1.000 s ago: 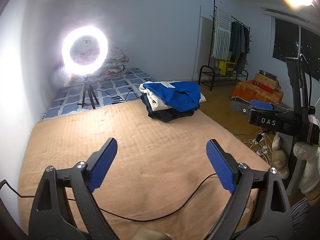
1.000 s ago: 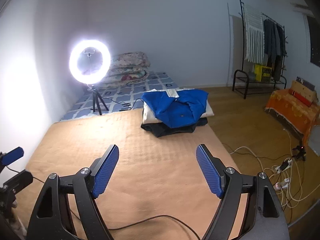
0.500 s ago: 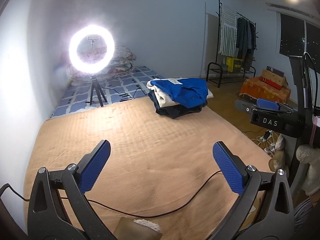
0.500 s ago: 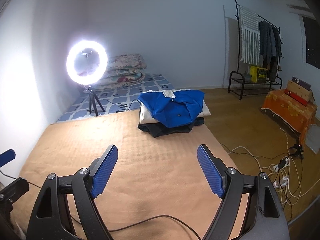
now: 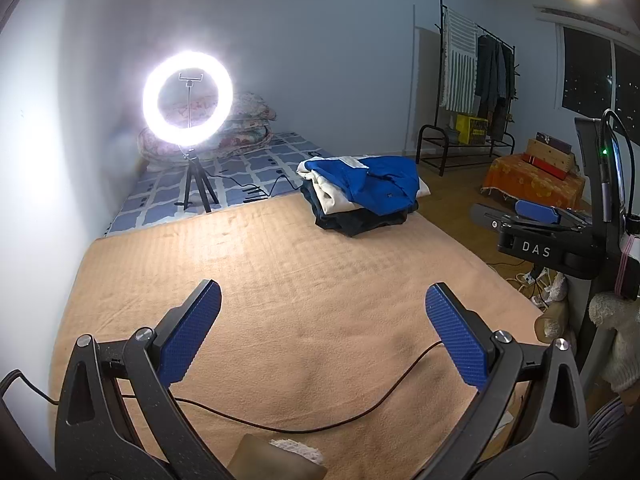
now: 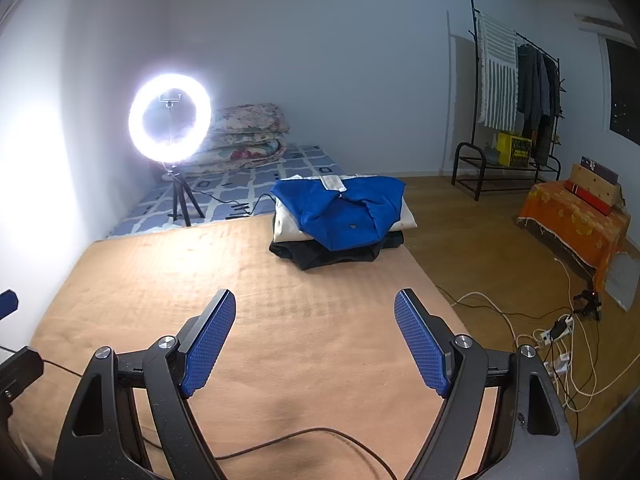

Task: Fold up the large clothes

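Note:
A stack of folded clothes (image 5: 372,188) (image 6: 340,216), with a blue garment on top of a cream one and dark ones, sits at the far right corner of the tan blanket (image 5: 280,272) (image 6: 280,312). My left gripper (image 5: 323,292) hovers open over the bare near part of the blanket, well short of the stack, with nothing between its blue pads. My right gripper (image 6: 315,298) is also open and empty over the blanket. It shows in the left wrist view as a dark body with a blue pad (image 5: 536,212) at the right.
A lit ring light on a tripod (image 5: 188,96) (image 6: 170,118) stands on a patterned mattress (image 6: 248,184) with folded quilts behind. A black cable (image 5: 360,412) crosses the near blanket. A clothes rack (image 6: 512,92), an orange-covered bench (image 6: 572,212) and floor cables (image 6: 560,336) lie right.
The left gripper's jaws have spread wider apart. The right gripper looks the same, and neither has shifted much over the blanket.

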A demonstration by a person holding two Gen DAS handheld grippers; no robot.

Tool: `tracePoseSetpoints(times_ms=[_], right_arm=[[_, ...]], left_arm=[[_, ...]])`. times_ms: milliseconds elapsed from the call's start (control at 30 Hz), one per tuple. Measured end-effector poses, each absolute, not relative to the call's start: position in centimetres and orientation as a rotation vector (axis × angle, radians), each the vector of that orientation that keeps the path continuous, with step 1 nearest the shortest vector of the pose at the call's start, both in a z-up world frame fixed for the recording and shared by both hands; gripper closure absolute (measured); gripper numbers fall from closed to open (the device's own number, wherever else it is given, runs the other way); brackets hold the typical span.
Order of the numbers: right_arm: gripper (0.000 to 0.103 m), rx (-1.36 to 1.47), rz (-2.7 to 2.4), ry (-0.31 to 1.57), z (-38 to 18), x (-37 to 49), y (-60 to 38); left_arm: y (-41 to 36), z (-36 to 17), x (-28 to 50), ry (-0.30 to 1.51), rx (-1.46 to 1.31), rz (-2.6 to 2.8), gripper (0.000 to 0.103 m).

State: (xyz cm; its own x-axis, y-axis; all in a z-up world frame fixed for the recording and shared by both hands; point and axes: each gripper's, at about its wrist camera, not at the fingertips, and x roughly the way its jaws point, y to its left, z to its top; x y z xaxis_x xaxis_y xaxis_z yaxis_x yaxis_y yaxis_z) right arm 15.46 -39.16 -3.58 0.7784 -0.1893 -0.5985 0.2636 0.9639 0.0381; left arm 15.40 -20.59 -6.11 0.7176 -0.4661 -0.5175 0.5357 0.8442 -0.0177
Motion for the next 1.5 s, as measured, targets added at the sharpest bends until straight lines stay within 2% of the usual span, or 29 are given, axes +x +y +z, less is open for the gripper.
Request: tracePoseSetpoints(times_ms=[1500], right_arm=[[0.021, 0.135, -0.257, 0.640, -3.78, 15.35, -39.43]], left_arm=[[-20.67, -6.10, 15.25, 0.532, 0.142, -0.553, 0.000]])
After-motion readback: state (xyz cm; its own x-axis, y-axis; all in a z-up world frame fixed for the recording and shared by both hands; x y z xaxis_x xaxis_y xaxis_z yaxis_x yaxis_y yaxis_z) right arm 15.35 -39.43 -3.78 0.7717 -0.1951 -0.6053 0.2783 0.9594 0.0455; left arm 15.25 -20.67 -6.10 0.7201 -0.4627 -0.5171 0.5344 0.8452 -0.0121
